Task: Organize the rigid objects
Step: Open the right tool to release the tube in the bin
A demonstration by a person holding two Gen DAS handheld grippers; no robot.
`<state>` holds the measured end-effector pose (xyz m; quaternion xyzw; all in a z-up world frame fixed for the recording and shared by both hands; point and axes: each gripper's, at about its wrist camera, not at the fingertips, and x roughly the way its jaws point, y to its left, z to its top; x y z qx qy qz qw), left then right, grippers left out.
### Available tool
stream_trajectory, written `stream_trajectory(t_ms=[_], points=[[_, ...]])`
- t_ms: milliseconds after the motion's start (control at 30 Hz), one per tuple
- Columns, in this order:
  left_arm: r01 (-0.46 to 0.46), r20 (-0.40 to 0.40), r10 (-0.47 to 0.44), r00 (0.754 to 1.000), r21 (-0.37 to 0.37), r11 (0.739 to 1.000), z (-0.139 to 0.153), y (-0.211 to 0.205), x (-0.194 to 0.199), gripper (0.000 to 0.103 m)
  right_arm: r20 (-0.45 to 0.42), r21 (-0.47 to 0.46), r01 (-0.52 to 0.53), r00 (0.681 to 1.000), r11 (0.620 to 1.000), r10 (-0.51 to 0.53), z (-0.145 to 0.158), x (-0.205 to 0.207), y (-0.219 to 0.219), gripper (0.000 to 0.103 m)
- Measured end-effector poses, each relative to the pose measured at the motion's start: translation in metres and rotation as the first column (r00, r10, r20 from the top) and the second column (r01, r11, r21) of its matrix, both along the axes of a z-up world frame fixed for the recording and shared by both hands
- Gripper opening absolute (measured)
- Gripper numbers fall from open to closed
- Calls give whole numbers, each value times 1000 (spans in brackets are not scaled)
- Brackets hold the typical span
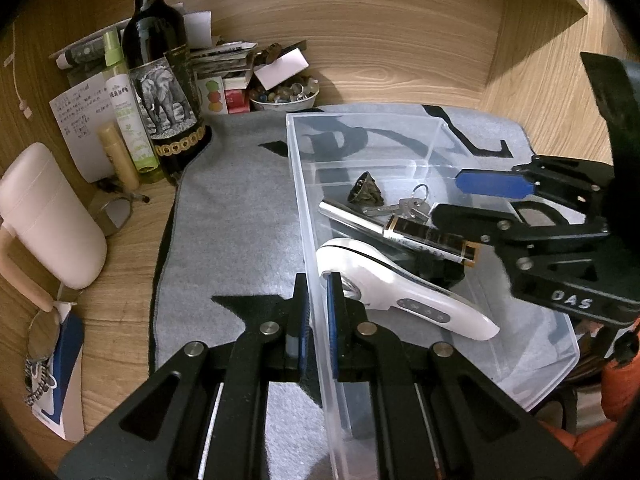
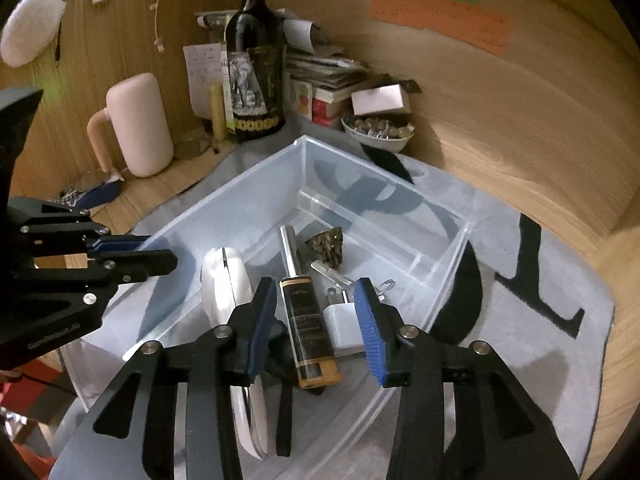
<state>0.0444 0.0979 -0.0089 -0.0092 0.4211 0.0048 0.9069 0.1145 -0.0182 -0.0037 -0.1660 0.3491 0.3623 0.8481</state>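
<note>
We are pinching the clear box (image 1: pixel 316 240) wall with our left gripper (image 1: pixel 318 312); our right gripper (image 2: pixel 316 312) is hanging wide apart, gripping nothing, above the lighter (image 2: pixel 306 320) inside.

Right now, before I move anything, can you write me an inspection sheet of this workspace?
Surface: wooden desk under a grey mat.
Job's things: clear plastic bin holding white handheld device, silver-and-black tube, keys, white charger plug, dark cone-shaped piece.
Clutter: wine bottle, spray bottle, pink jug, bowl of beads, stacked papers.
Grippers: left tongs pinch the bin wall; right tongs open above the tube.
Cables: white cord on the wall.
Surroundings: sticky notes on wooden panels.
</note>
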Motion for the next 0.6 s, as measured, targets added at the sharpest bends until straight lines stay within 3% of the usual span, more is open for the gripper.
stream_trajectory(t_ms=[133, 300, 433, 600], points=[[7, 13, -7, 1000, 33, 999, 5, -3, -1, 8, 2, 33, 10, 1000, 999, -10, 8, -3, -9, 47], [-2, 33, 0, 999, 47, 999, 13, -1, -4, 20, 35, 69, 25, 999, 997, -27, 17, -12, -24, 49], [-11, 69, 7, 998, 66, 998, 20, -1, -10, 44, 63, 100, 47, 997, 994, -54, 21, -21, -37, 71], [-15, 148, 7, 989, 52, 999, 35, -3, -26, 65, 73, 143, 75, 994, 987, -87, 26, -34, -54, 83]])
